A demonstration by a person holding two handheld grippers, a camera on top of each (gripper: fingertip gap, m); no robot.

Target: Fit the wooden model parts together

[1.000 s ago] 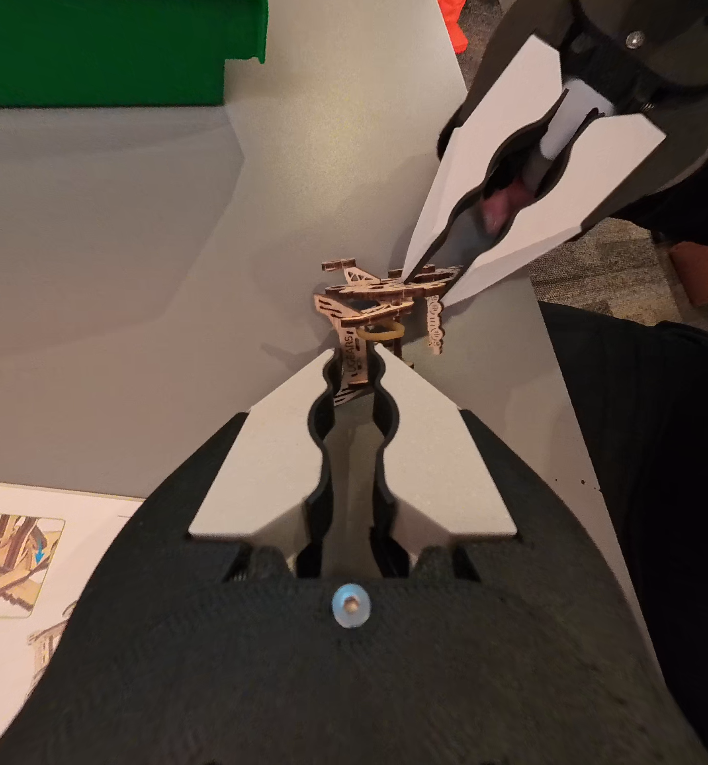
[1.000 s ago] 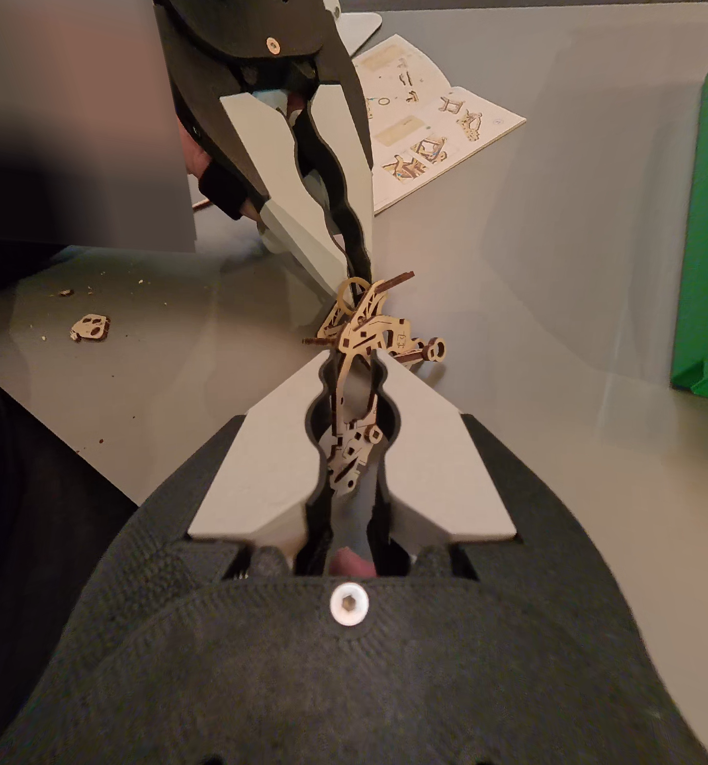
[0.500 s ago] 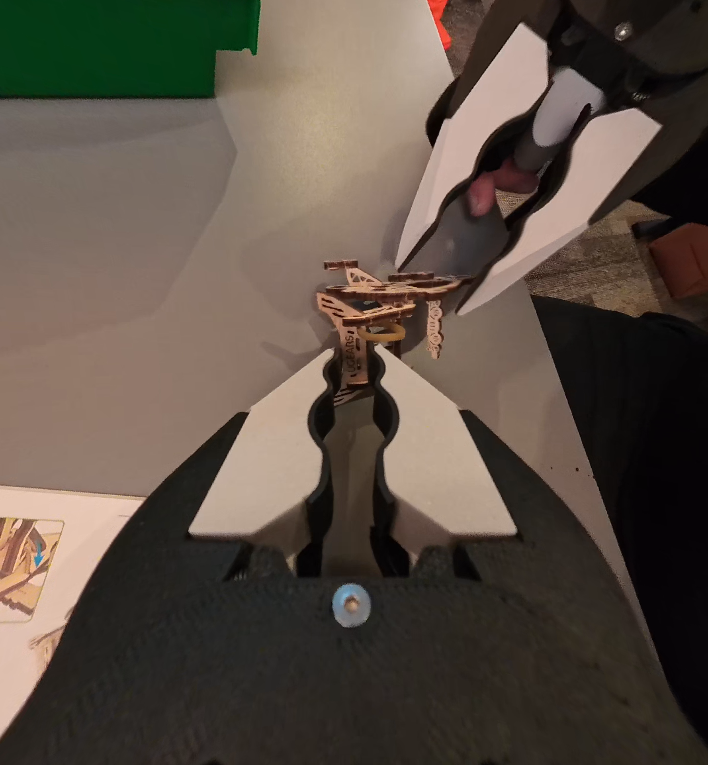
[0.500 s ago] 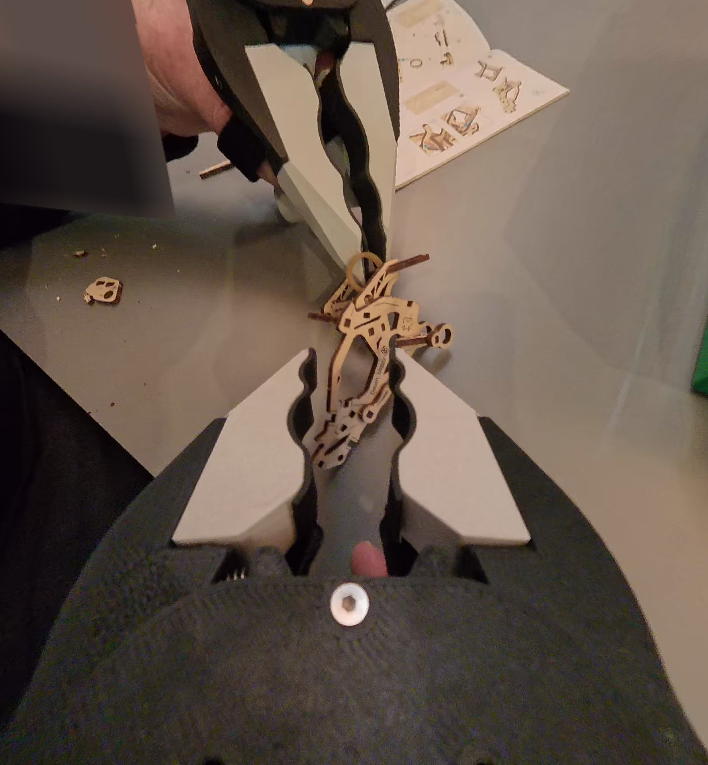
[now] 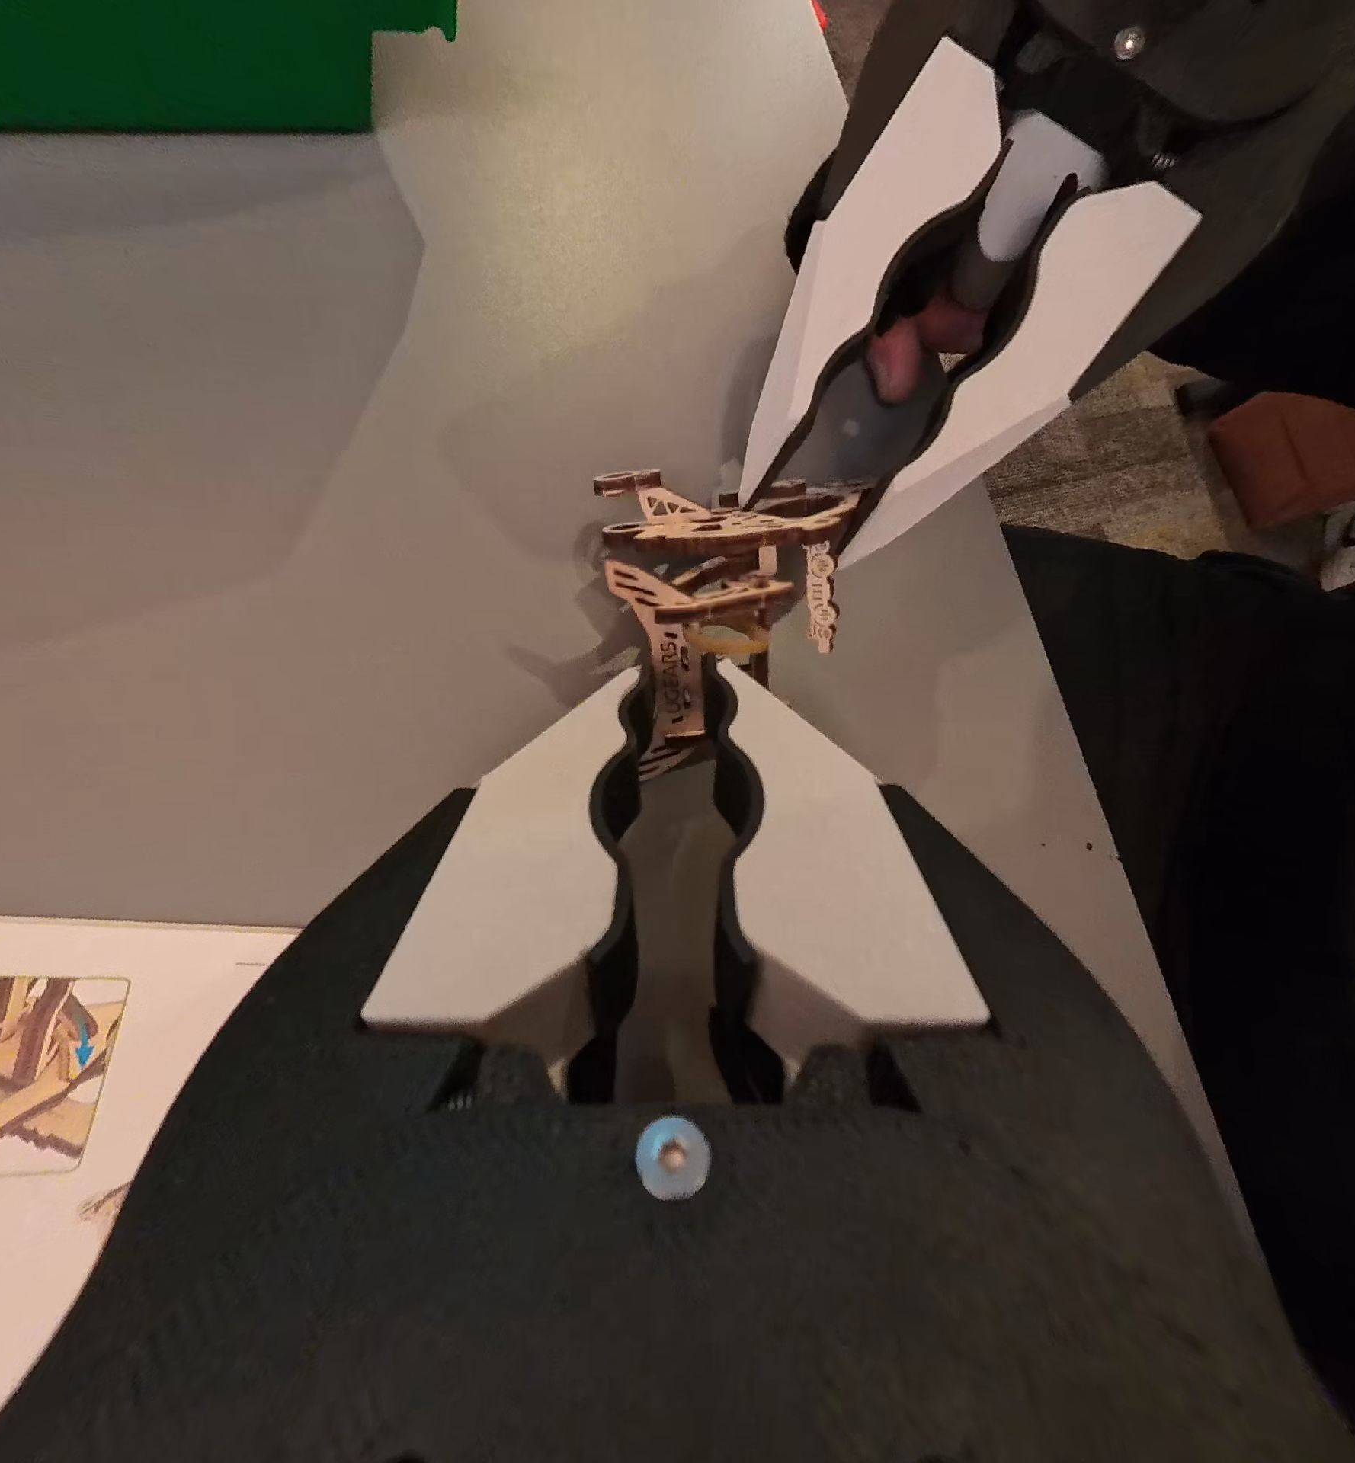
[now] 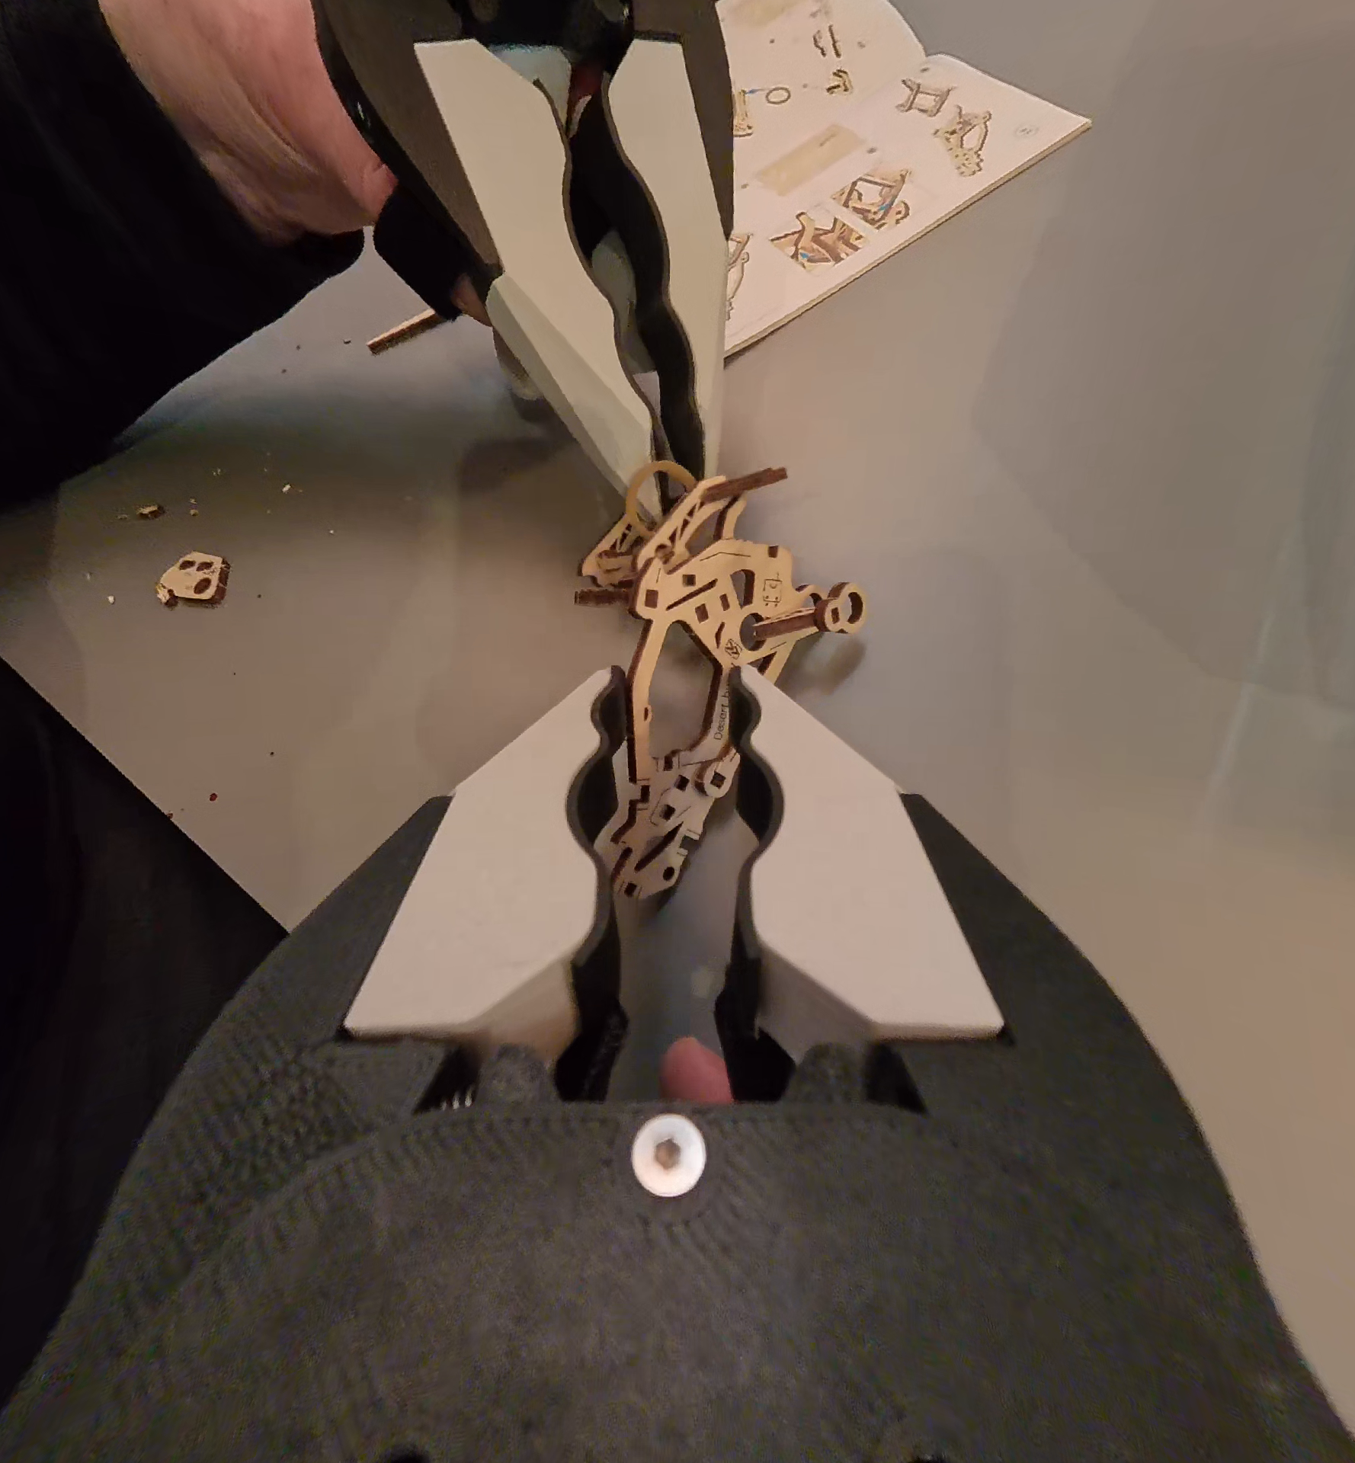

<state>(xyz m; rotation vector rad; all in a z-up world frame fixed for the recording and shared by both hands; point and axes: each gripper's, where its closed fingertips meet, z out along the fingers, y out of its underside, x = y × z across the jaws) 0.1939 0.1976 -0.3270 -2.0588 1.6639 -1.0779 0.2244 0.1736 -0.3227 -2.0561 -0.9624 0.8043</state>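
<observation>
A small laser-cut wooden model (image 5: pixel 706 538) is held between both grippers above the grey table (image 5: pixel 183 475). My left gripper (image 5: pixel 678 689) is shut on the model's lower upright plate, beside a yellow rubber band (image 5: pixel 726 637). My right gripper (image 6: pixel 678 681) is shut on the model (image 6: pixel 706 602), whose flat frame runs down between its fingers. In the left wrist view the right gripper (image 5: pixel 797 522) pinches the model's top layer from the upper right. In the right wrist view the left gripper (image 6: pixel 670 463) comes in from above. A pin with a ring end (image 6: pixel 817 613) sticks out on the right.
An open instruction booklet (image 6: pixel 856 174) lies on the far side of the table and shows in the left wrist view (image 5: pixel 25 1069). A green bin (image 5: pixel 160 63) stands at the back. A loose wooden piece (image 6: pixel 193 578), a stick (image 6: pixel 401 331) and crumbs lie near the table's edge. Left tips to right tips: about 5 cm. From either gripper's tips it is about 20 cm to the loose wooden piece (image 6: pixel 193 578).
My right gripper was shut on the model, opened half a second ago, and has closed on it again. My left gripper has kept its hold; the model sits slightly farther along.
</observation>
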